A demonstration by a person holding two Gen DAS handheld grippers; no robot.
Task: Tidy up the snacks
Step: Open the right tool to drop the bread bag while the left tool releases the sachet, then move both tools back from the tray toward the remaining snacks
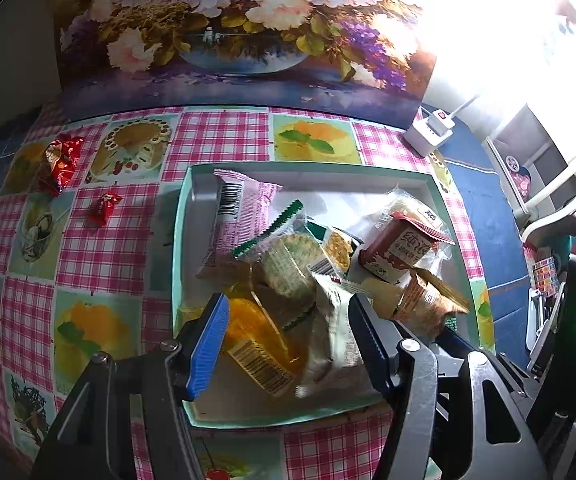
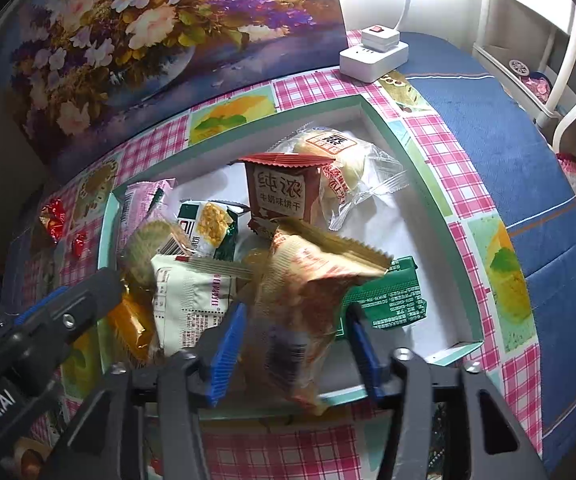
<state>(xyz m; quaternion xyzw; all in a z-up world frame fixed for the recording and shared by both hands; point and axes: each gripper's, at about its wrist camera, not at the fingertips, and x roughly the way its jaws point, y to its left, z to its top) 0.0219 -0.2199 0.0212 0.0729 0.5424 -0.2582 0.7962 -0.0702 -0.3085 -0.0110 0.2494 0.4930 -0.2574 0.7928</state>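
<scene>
A teal-rimmed white box (image 1: 180,240) on the checked tablecloth holds several snack packets. Among them are a pink one (image 1: 240,220), a red-brown biscuit pack (image 2: 280,192) and a clear-wrapped bun (image 2: 348,160). My left gripper (image 1: 288,340) hangs open over the box's near left corner. An orange packet (image 1: 256,340) and a blurred white packet (image 1: 332,332) lie loose between its fingers. My right gripper (image 2: 294,344) is open over the near edge. A blurred tan packet (image 2: 308,292) sits between its pads, untouched, above a green packet (image 2: 392,296). Two red candies (image 1: 60,164) (image 1: 106,208) lie left of the box.
A floral painting (image 1: 228,32) stands along the table's back edge. A white power strip (image 2: 372,56) sits at the back right corner. Blue cloth (image 2: 488,140) covers the right side, with a white rack (image 2: 560,60) beyond it. The left gripper's black finger (image 2: 88,300) shows in the right wrist view.
</scene>
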